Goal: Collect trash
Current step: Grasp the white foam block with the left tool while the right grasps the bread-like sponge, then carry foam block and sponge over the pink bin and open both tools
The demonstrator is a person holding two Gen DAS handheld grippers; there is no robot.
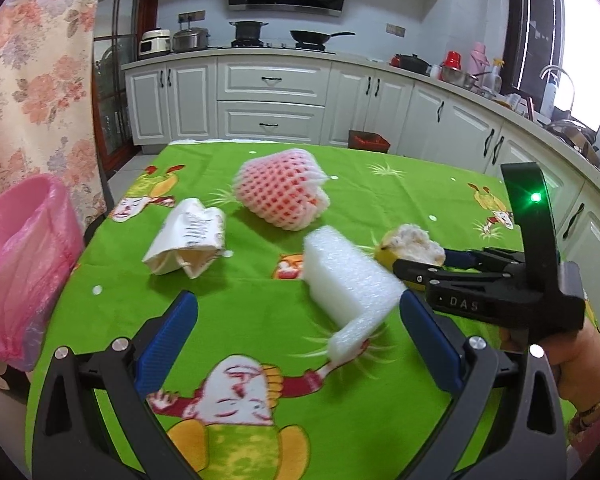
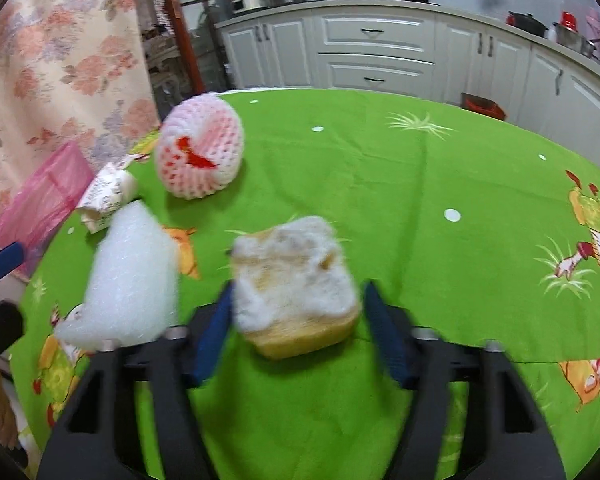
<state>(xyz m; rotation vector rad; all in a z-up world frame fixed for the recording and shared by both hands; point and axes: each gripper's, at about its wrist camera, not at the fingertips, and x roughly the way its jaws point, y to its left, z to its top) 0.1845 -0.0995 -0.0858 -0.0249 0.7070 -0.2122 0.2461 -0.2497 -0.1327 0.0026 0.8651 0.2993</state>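
On the green tablecloth lie a white foam sheet (image 1: 350, 280), a pink-white foam fruit net (image 1: 282, 190), a crumpled white paper bag (image 1: 188, 238) and a yellow-white fruit peel (image 1: 414, 246). My left gripper (image 1: 298, 340) is open, its fingers on either side of the near end of the foam sheet. My right gripper (image 2: 300, 332) is open around the peel (image 2: 296, 284), the left finger close to it, the right finger apart. The foam sheet (image 2: 130, 276), net (image 2: 200, 148) and paper bag (image 2: 108, 196) show to the left in the right wrist view.
A bin with a pink liner (image 1: 20, 264) stands off the table's left edge and also shows in the right wrist view (image 2: 40, 204). Flowered curtain on the left. White kitchen cabinets (image 1: 268, 100) and a stove with pots lie beyond the table.
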